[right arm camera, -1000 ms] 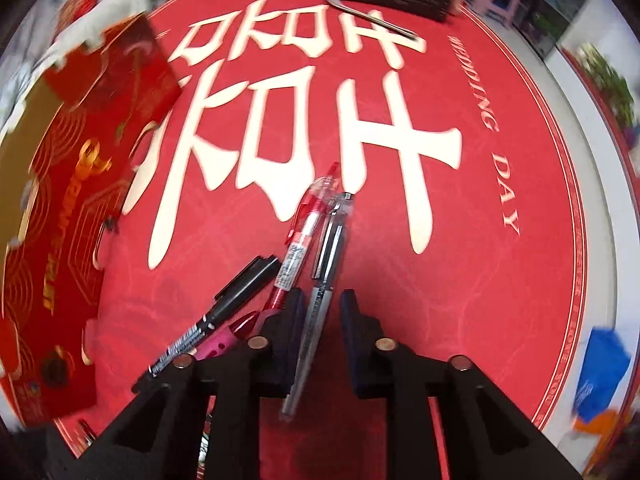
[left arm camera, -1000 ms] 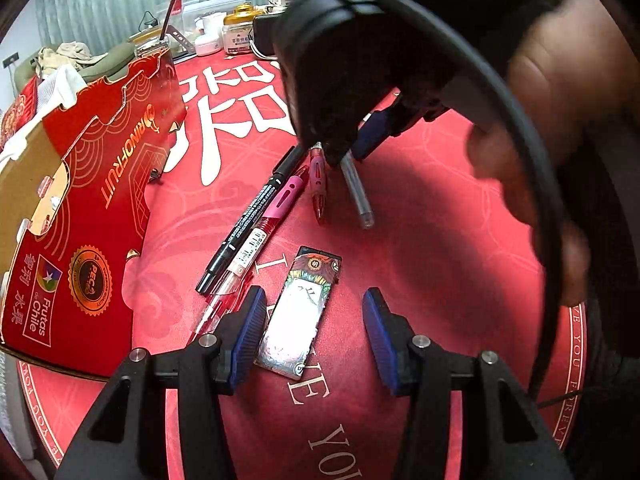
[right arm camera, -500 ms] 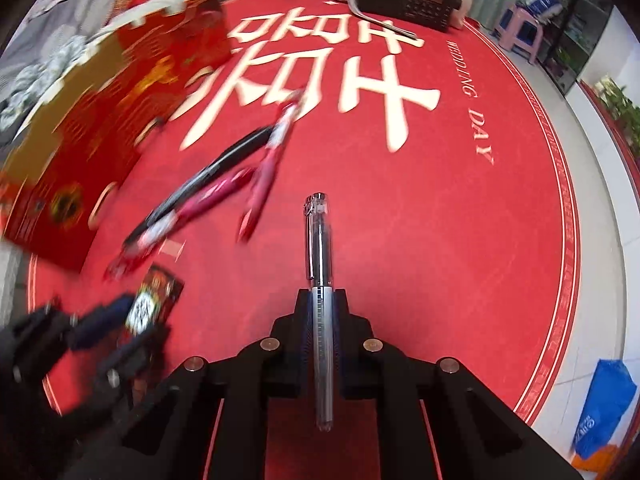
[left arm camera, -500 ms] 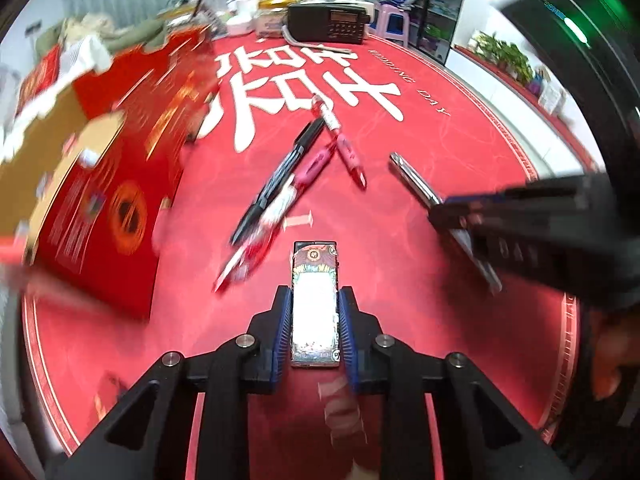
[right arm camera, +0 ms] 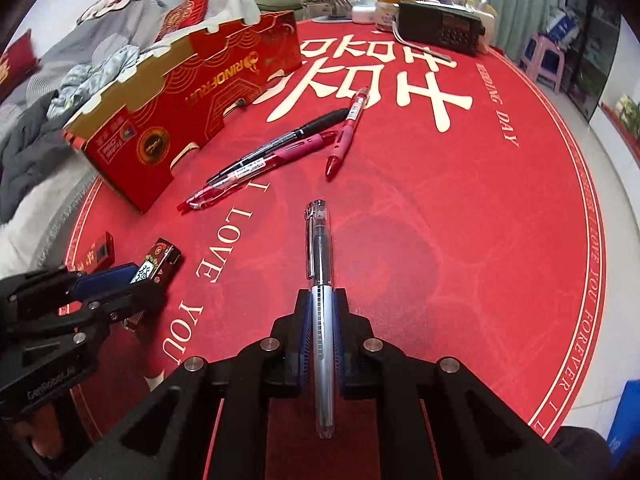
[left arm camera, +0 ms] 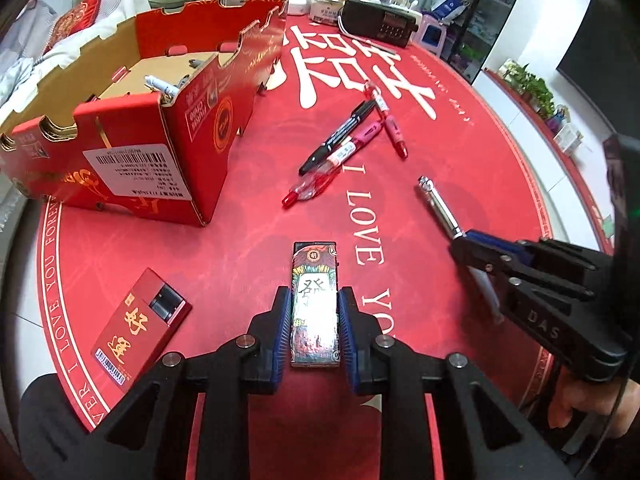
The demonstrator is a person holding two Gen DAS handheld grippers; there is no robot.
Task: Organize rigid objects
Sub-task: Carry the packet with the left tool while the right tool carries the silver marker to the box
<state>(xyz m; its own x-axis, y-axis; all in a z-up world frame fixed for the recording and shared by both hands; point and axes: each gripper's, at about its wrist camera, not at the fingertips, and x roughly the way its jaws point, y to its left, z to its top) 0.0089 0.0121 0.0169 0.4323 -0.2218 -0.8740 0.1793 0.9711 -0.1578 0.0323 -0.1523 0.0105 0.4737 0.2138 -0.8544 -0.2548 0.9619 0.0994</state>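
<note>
My left gripper [left arm camera: 314, 320] is shut on a flat patterned lighter [left arm camera: 315, 300], held above the red table mat; the same lighter [right arm camera: 158, 266] shows in the right wrist view. My right gripper [right arm camera: 322, 312] is shut on a clear silver pen [right arm camera: 319, 272], whose clip end points forward; that pen [left arm camera: 438, 206] sticks out of the right gripper [left arm camera: 466, 240] at the right of the left wrist view. A black marker [left arm camera: 340, 136] and two red pens [left arm camera: 328, 168] lie together mid-mat. A red cardboard box [left arm camera: 168, 128] stands open at the left with pens inside.
A red cigarette pack [left arm camera: 138, 326] lies on the mat left of my left gripper. A black radio [left arm camera: 380, 24], jars and clutter line the far edge. Clothes are heaped beyond the box [right arm camera: 180, 92]. The mat's right half [right arm camera: 480, 220] is bare.
The left gripper shut on the lighter and lifted it off the mat. The right gripper shut on the silver pen and carried it away from the other pens, toward the right.
</note>
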